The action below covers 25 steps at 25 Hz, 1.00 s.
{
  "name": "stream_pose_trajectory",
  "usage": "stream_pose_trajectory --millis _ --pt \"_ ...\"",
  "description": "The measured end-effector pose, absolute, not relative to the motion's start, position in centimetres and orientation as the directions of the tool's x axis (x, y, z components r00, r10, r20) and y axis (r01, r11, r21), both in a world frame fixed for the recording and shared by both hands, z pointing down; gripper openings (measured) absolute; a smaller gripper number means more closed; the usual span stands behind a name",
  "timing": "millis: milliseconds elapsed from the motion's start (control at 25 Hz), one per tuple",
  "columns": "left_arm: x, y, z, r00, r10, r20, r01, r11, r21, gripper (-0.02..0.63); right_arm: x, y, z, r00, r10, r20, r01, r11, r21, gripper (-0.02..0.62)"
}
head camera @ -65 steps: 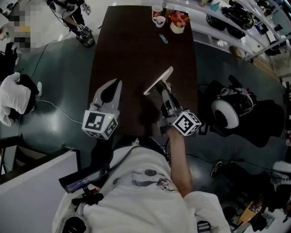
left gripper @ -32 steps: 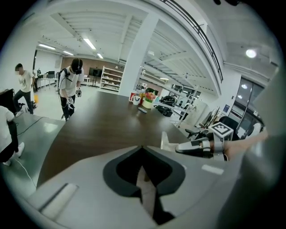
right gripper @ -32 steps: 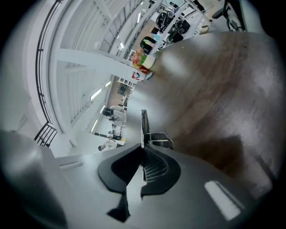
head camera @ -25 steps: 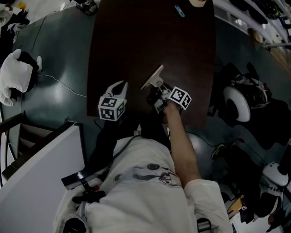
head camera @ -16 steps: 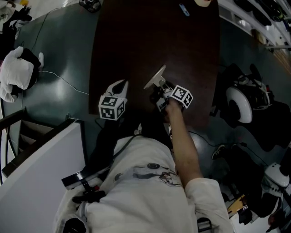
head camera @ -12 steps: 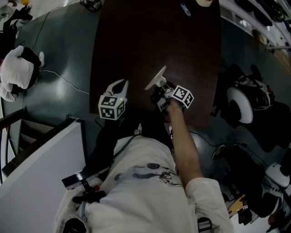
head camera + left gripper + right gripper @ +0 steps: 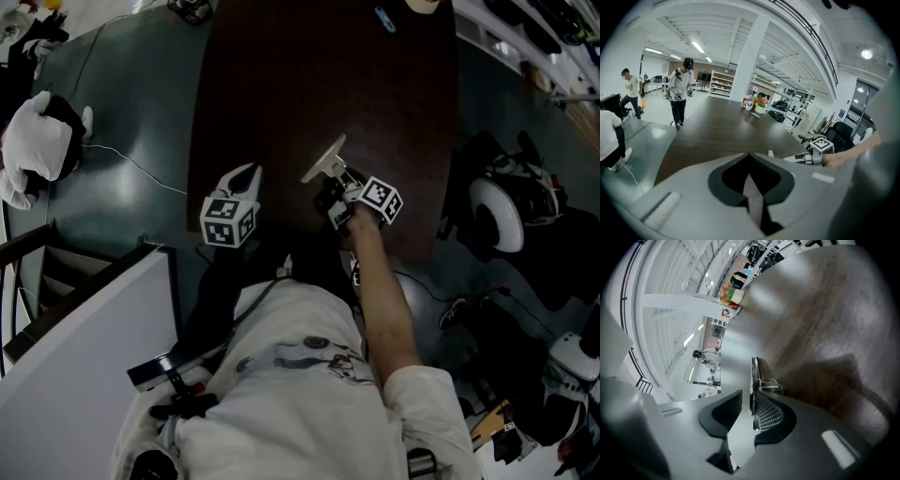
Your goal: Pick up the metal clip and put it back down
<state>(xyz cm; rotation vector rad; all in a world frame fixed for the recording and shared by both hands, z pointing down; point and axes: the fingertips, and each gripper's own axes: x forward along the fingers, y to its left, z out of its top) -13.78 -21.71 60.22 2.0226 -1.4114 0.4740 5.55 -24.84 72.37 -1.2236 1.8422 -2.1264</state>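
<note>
Head view: a person stands at the near edge of a long dark brown wooden desk. A flat silver metal clip appears to rest on the desk near that edge, between the jaws of the right gripper, which have just been opening and stand released. Lifting looks done; only backing away seems left. The left gripper hovers alongside, jaws clenched on nothing. Potted flowers stand at the far end, well apart; nothing blocks the way
</note>
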Motion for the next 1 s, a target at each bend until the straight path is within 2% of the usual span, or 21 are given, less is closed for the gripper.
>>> stream_pose_trajectory --millis 280,480,640,1000 --pt "-13.6 -21.4 59.7 0.381 -0.714 0.587 -0.923 -0.255 0.289 -0.002 7.7 -23.1 71.5 -0.639 -0.561 0.527 -0.482 -0.242 -0.842 0.084" --pt "-13.3 -20.8 59.5 0.399 -0.718 0.570 -0.915 -0.272 0.297 -0.002 9.7 -21.5 69.4 -0.579 -0.607 0.544 -0.584 -0.157 -0.797 0.002" --pt "-12.6 -20.4 58.4 0.416 -0.729 0.543 -0.909 -0.309 0.281 -0.002 10.9 -21.3 65.4 -0.504 -0.696 0.511 -0.681 -0.043 -0.731 0.002" --pt "-12.2 -19.6 53.3 0.441 -0.801 0.405 -0.897 -0.381 0.224 -0.002 9.6 -21.0 54.9 -0.410 -0.816 0.408 -0.882 0.240 -0.406 0.000"
